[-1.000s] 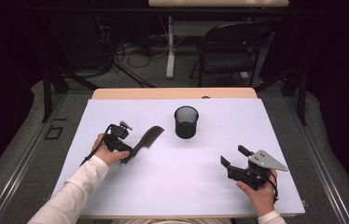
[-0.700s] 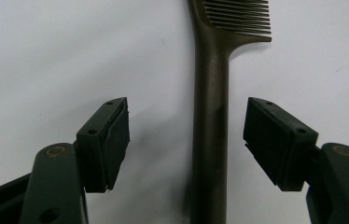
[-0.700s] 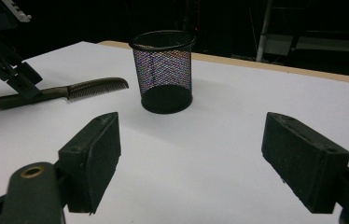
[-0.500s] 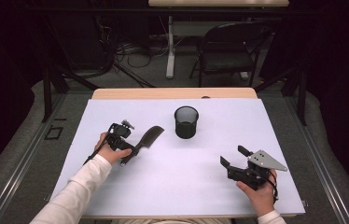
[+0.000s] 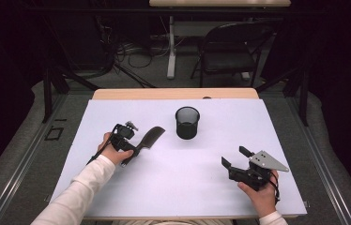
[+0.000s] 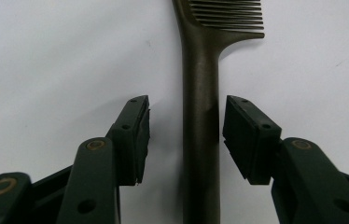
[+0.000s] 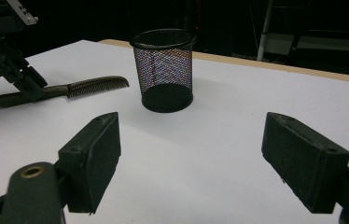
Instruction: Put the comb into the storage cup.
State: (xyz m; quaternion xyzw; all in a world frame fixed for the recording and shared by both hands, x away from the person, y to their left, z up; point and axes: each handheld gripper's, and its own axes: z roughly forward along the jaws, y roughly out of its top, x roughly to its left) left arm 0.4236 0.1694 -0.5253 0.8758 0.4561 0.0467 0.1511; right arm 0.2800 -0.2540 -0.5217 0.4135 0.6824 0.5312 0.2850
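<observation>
A dark comb (image 5: 151, 137) lies flat on the white table sheet, left of a black mesh cup (image 5: 187, 123). My left gripper (image 5: 132, 149) points down over the comb's handle (image 6: 200, 93). Its jaws have just been closing, and the handle lies between them. The right pad (image 6: 245, 135) is almost on the handle, while a gap remains at the left pad (image 6: 135, 135), so the gripper is open. My right gripper (image 5: 234, 157) rests at the front right, open and holding nothing. It faces the cup (image 7: 164, 70) and the comb (image 7: 93, 85).
The white sheet (image 5: 164, 187) covers a wooden table whose far edge (image 5: 173, 93) shows behind the cup. A chair (image 5: 230, 51) and cables stand on the dark floor beyond. The left gripper (image 7: 28, 84) shows at the far left of the right gripper view.
The left hand has edged slightly at the comb's handle. The right hand, the comb and the cup stay where they were.
</observation>
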